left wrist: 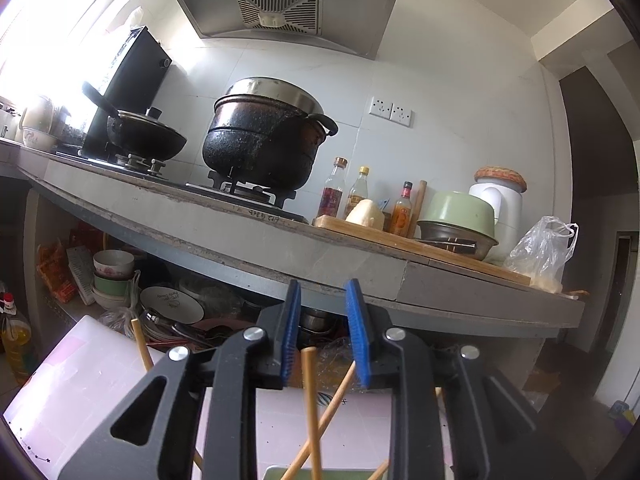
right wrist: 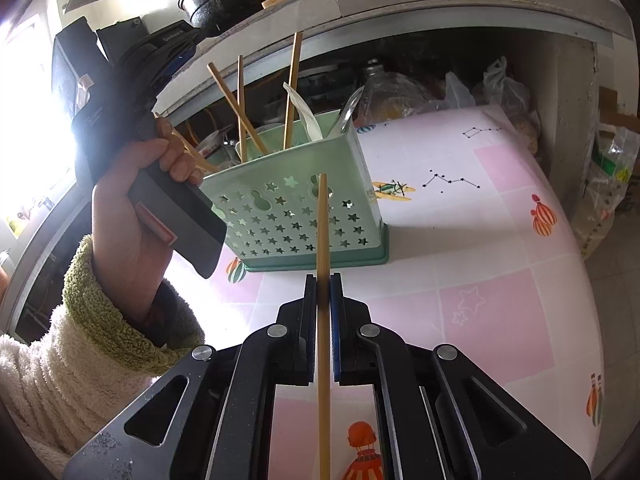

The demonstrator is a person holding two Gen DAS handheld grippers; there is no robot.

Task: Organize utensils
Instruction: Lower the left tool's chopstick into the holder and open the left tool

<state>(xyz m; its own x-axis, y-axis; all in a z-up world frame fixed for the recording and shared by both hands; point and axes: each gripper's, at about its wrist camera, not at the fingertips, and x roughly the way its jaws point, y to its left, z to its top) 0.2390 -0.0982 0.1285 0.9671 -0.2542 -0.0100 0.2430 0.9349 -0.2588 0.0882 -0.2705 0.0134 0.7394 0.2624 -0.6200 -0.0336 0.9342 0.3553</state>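
Clamping hard, your right gripper (right wrist: pixel 323 280) has a single wooden chopstick (right wrist: pixel 322 240) pinched between its blue pads, the stick running straight up past the fingertips toward the green caddy (right wrist: pixel 296 216), its tip in front of the star-punched wall. That caddy stands on the pink patterned tablecloth (right wrist: pixel 500 280), and inside it you've got several chopsticks (right wrist: pixel 291 92) leaning at odd angles, plus a white spoon (right wrist: pixel 306 116) and a clear utensil at the caddy's far corner that's hard to identify. Your left gripper (left wrist: pixel 323 332) is parted, pads clear of everything; two chopsticks (left wrist: pixel 310 400) rise from the caddy below it into the gap, touching neither pad as far as you can see. In the right wrist view, your left hand (right wrist: pixel 132 216) grips the tool's handle just beside the caddy's left end, cream and green fleece sleeve (right wrist: pixel 100 344) at the wrist. The caddy's rim (left wrist: pixel 288 472) barely peeks in at the bottom of the left view, the rest cut off.
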